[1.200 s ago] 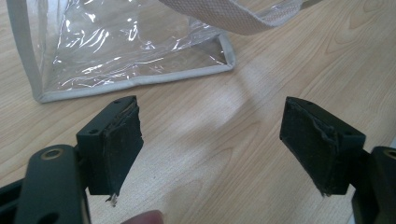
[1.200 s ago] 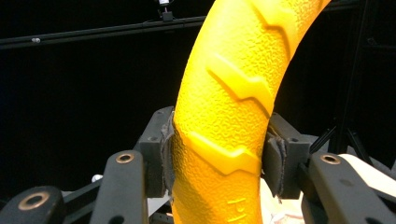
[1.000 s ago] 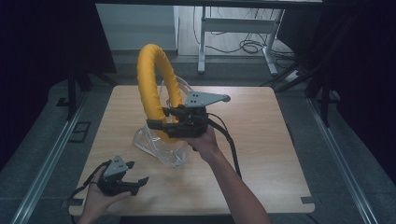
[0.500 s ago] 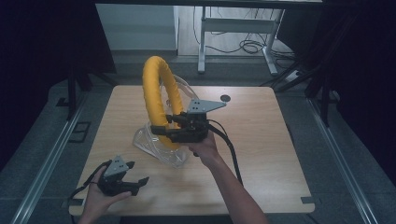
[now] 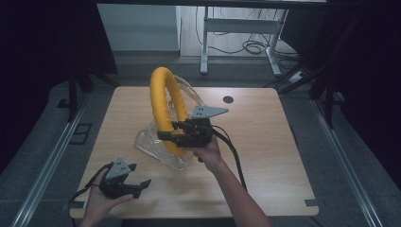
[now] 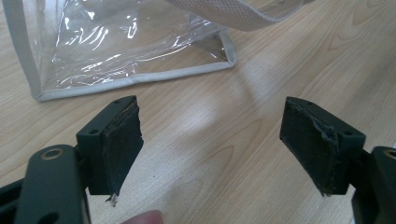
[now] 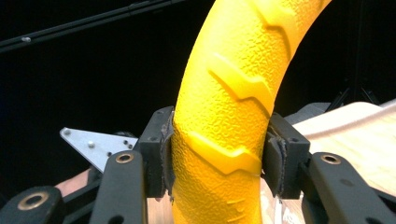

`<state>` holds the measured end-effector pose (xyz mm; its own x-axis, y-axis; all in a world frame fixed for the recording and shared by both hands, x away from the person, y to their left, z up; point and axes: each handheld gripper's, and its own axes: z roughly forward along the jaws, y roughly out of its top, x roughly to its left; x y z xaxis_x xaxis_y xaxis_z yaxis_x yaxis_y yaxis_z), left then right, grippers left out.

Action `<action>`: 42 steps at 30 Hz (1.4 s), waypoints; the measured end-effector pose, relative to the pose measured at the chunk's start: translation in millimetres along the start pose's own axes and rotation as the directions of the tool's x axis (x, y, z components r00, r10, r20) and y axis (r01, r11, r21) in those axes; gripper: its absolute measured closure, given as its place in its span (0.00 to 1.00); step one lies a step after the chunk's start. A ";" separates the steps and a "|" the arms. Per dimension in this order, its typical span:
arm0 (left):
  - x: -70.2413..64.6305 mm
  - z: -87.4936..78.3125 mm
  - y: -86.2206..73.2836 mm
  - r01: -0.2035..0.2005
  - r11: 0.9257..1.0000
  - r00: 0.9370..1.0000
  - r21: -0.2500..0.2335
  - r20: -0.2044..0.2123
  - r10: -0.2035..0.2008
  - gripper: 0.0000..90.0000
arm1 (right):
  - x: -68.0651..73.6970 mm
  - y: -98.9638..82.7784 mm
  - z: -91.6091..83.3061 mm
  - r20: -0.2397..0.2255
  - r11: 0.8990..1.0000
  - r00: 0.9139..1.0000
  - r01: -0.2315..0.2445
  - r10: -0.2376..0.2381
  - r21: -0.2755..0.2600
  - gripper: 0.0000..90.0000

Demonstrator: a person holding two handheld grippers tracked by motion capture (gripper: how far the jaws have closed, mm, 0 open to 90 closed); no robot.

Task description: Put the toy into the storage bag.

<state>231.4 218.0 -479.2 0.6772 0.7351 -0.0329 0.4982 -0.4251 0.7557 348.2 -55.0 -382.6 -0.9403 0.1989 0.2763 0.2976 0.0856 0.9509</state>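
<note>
High view: my right hand-held gripper (image 5: 171, 135) clamped on yellow ring (image 5: 163, 101), upright over clear bag (image 5: 156, 146) at desk (image 5: 265, 142) centre. Lower ring squarely into bag mouth. Left hand-held gripper (image 5: 137, 185) apart, idle near front-left corner.

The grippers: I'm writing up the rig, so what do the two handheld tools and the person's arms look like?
Both the left gripper and the right gripper are black, each topped by a grey three-cornered plate and trailing a black cable. The left gripper's pads are dark, frayed foam, with brass-coloured pivots behind. Forearms are bare, with no sleeves visible.
</note>
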 end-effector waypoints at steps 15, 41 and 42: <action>-0.4 -0.3 -0.2 0.005 1.000 1.000 -0.002 0.003 -0.005 0.23 | -19.2 -21.5 2.3 0.017 0.998 0.998 -0.054 0.053 0.031 0.55; -0.3 -0.1 0.0 0.001 1.000 1.000 0.002 -0.001 -0.001 0.23 | -4.5 -15.1 -14.8 0.201 0.995 0.975 0.092 -0.096 0.029 0.36; -0.2 -0.2 0.0 0.001 1.000 1.000 0.002 -0.001 -0.001 0.23 | -3.5 -15.3 -16.9 0.198 0.995 0.975 0.097 -0.101 0.029 0.36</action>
<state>231.1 218.0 -479.1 0.6761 0.7361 -0.0332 0.5000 -0.4252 0.7545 344.2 -73.5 -395.8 -0.9139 0.3788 0.1462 0.2100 0.1329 0.9686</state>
